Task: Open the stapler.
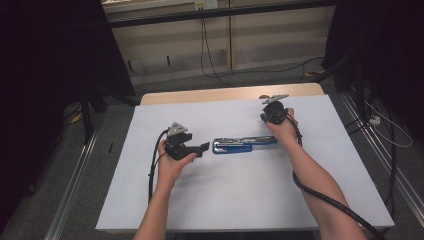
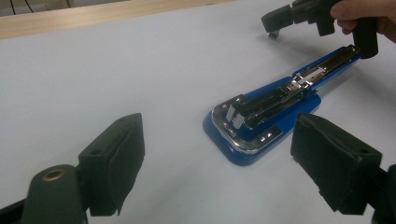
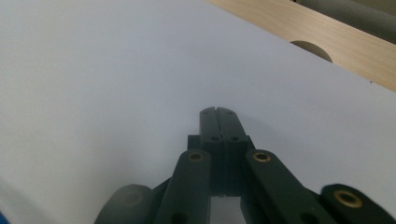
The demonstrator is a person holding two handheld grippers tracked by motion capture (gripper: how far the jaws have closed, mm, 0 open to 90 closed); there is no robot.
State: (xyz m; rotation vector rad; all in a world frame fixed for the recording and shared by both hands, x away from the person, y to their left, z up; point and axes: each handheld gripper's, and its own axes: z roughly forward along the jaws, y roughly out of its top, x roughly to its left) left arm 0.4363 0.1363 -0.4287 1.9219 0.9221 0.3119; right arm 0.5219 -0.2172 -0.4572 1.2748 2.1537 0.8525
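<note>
Stapler [image 1: 244, 144] lies opened out flat near the middle of the white table [image 1: 225, 200] in the high view, its blue base toward 9 o'clock and its arm stretching toward 3 o'clock. The left gripper [image 1: 204, 147] sits just beside the base at 9 o'clock, pointing at it, jaws spread with nothing between them. The right gripper [image 1: 266, 118] is at the stapler's 1 o'clock, near the arm's far tip, held in the right hand [image 1: 285, 131].

From the left gripper view, the stapler [image 2: 268, 119] lies ahead between the two wide-apart jaws, nearer the one at 4 o'clock, its chromed plate facing up. Neither jaw touches it. The right gripper [image 2: 280, 21] shows at 1 o'clock, beyond the arm's tip.

From the right gripper view, the right gripper [image 3: 217, 111] has its jaws pressed together, empty, over bare table [image 3: 93, 93]. A wooden edge [image 3: 336, 42] crosses at 2 o'clock.
</note>
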